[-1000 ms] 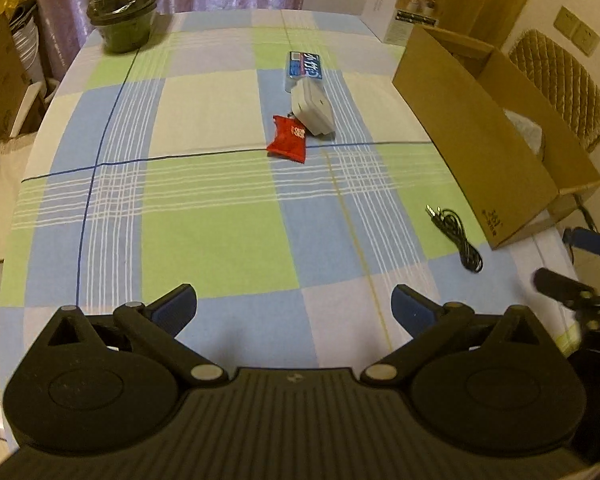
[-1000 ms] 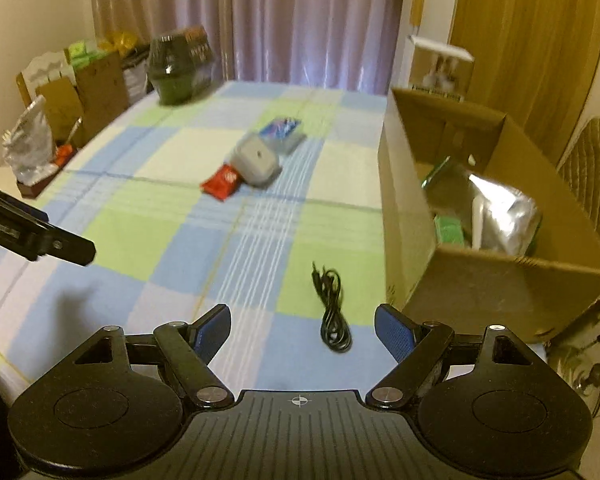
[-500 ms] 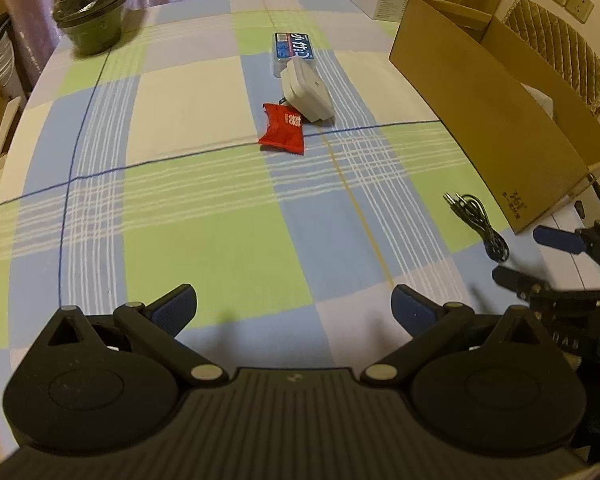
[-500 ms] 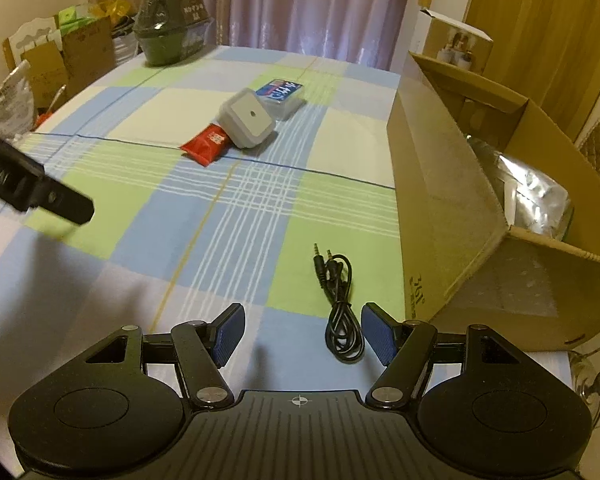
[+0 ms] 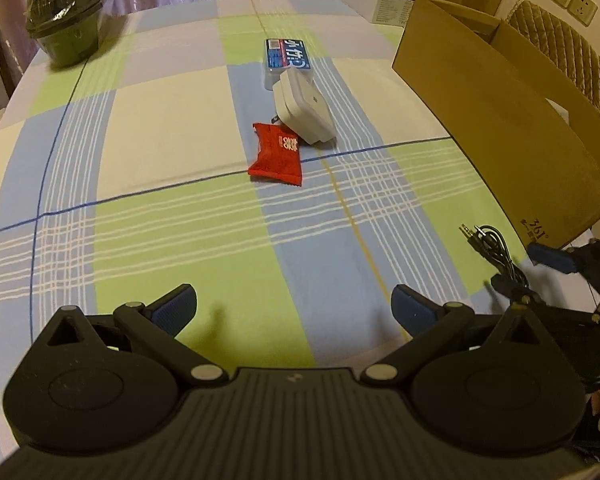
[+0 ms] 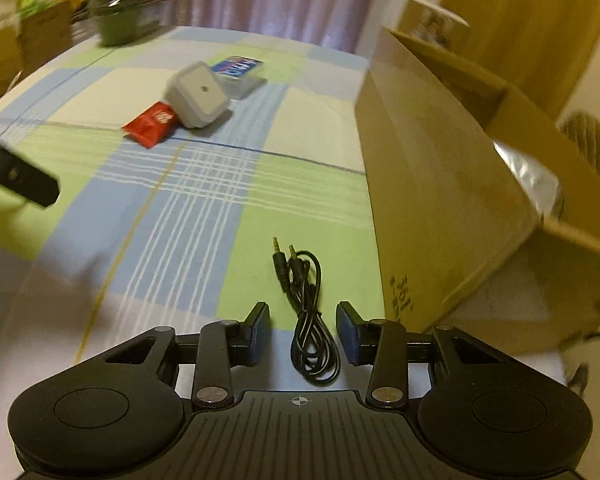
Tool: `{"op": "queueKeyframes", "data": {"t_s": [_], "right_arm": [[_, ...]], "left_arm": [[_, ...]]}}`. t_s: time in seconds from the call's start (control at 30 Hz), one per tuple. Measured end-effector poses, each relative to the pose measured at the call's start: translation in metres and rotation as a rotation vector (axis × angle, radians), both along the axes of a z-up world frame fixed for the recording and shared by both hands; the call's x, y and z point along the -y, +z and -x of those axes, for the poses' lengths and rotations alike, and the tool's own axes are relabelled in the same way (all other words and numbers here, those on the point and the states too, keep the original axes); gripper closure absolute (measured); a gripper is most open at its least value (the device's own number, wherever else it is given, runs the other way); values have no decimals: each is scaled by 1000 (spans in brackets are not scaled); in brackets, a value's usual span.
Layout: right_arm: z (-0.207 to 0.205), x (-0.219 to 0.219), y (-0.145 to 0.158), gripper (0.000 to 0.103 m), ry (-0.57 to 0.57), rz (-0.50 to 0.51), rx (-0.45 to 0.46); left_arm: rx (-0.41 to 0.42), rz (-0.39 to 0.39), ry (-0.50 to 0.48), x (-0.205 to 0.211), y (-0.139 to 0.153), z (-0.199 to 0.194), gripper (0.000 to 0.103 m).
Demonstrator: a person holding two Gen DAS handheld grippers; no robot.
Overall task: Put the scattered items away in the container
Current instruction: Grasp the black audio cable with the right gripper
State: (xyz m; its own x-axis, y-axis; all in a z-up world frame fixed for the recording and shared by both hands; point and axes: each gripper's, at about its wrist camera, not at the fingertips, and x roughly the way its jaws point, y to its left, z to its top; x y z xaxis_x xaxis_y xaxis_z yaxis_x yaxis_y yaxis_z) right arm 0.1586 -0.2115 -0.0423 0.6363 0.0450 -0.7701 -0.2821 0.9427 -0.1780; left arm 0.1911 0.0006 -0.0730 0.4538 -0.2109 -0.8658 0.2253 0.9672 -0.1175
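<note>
A: Report the right gripper (image 6: 303, 330).

B: We have its jaws closing, with the coiled black audio cable (image 6: 306, 316) lying between them on the checked tablecloth (image 6: 204, 184). Neither blue pad touches the cable; a gap shows on both sides. The two plugs point away from us, toward the far end of the table.

A: And the left gripper (image 5: 294, 306)?

B: We see its jaws spread wide with only cloth between them. It hangs over a green-and-blue part of the cloth, well apart from every item.

A: Locate the container.

B: The cardboard box (image 6: 440, 184) stands at the table's right edge, its top open, just beside the cable. We can see a silver foil bag (image 6: 528, 176) inside it. In the left wrist view the same cable (image 5: 494, 246) lies near the box's near corner (image 5: 532, 160), with the right gripper's fingers (image 5: 512, 286) at its near end.

A: Remaining loose items?

B: Three lie grouped mid-table: a red snack packet (image 5: 278, 154), a white plug adapter (image 5: 304, 110) touching the packet's far corner, and a blue-labelled pack (image 5: 286, 58) touching the adapter's far side. A dark green covered bowl (image 5: 62, 26) sits at the far left corner.
</note>
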Motion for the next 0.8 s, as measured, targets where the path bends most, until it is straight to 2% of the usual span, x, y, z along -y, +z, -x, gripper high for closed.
{"op": "queueKeyframes", "data": {"t_s": [0.1, 0.13, 0.17, 0.5, 0.67, 0.8], "right_arm": [[-3, 7, -3, 59, -65, -62, -23], [-3, 9, -2, 65, -78, -77, -25], [-3, 9, -2, 78, -82, -80, -23], [-16, -10, 8, 79, -27, -133, -20], [-41, -18, 9, 79, -18, -156, -7], [-56, -16, 7, 79, -20, -163, 1]], "left_arm": [[-7, 12, 6, -2, -3, 1, 1], [-10, 18, 9, -3, -4, 1, 1], [-12, 20, 11, -4, -4, 1, 1], [31, 7, 12, -6, 2, -14, 2], [80, 3, 0, 1, 4, -44, 3], [104, -19, -31, 12, -3, -72, 9]]}}
